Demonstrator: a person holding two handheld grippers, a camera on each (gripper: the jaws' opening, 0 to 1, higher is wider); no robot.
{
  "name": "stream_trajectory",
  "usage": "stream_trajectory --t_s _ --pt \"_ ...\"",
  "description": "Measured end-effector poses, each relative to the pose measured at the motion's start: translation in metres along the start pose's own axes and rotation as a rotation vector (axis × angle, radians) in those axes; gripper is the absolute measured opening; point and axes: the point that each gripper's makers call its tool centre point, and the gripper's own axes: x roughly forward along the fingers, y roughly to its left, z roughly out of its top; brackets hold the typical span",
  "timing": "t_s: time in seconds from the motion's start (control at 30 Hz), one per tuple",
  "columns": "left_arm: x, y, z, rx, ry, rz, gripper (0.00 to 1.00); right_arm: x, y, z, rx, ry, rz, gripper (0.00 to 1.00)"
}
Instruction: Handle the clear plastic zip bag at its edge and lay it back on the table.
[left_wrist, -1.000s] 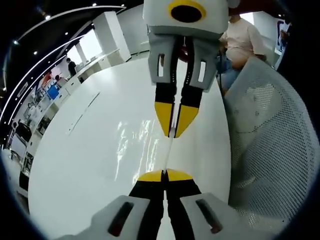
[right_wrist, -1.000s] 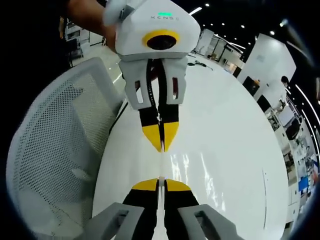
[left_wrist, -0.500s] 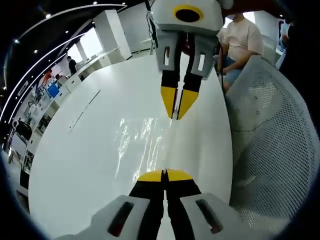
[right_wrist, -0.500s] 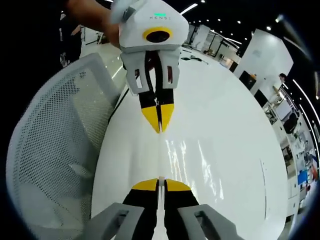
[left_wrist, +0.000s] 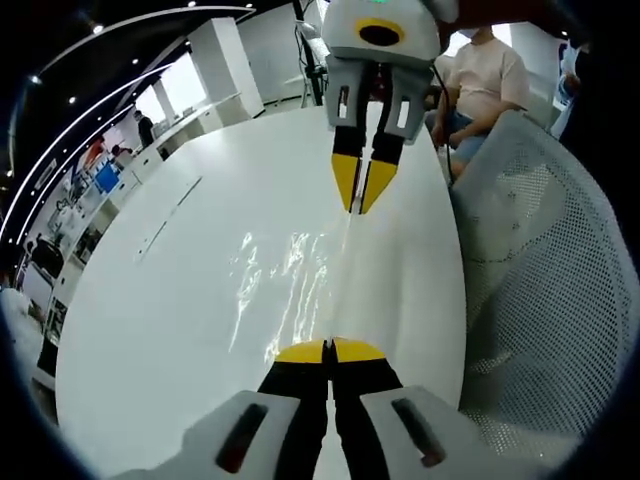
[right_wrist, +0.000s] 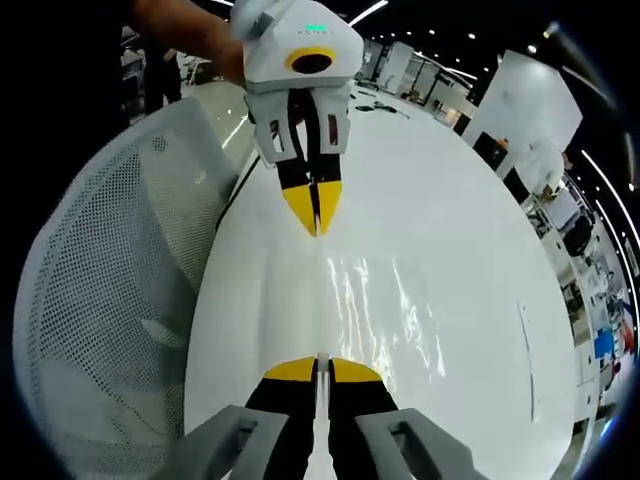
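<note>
The clear plastic zip bag (left_wrist: 295, 285) is stretched flat between my two grippers just above the white table (left_wrist: 150, 330), and it glints with reflections. My left gripper (left_wrist: 330, 350) is shut on the bag's near edge. My right gripper (left_wrist: 360, 205) faces it from the top of the left gripper view, shut on the opposite edge. In the right gripper view the bag (right_wrist: 375, 300) runs from my right gripper (right_wrist: 318, 368) up to my left gripper (right_wrist: 316, 228), whose yellow tips pinch it. A hand (right_wrist: 190, 30) holds the left gripper.
A white mesh chair (left_wrist: 545, 280) stands close against the table's edge, also seen as the mesh chair (right_wrist: 100, 300). A person in a pink shirt (left_wrist: 490, 75) sits behind it. A thin strip (left_wrist: 165, 225) lies farther out on the table (right_wrist: 490, 230).
The two grippers have drawn apart, each looking smaller and farther off in the other's view. The bag is pulled out longer between them. Both stay shut on it.
</note>
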Motion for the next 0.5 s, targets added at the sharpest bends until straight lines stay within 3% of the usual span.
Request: stream_trajectory --t_s 0.5 --pt "0.001 -0.001 -0.001 0.006 0.011 -0.008 0.0 -0.007 0.004 -0.018 0.017 0.028 -0.008 0.0"
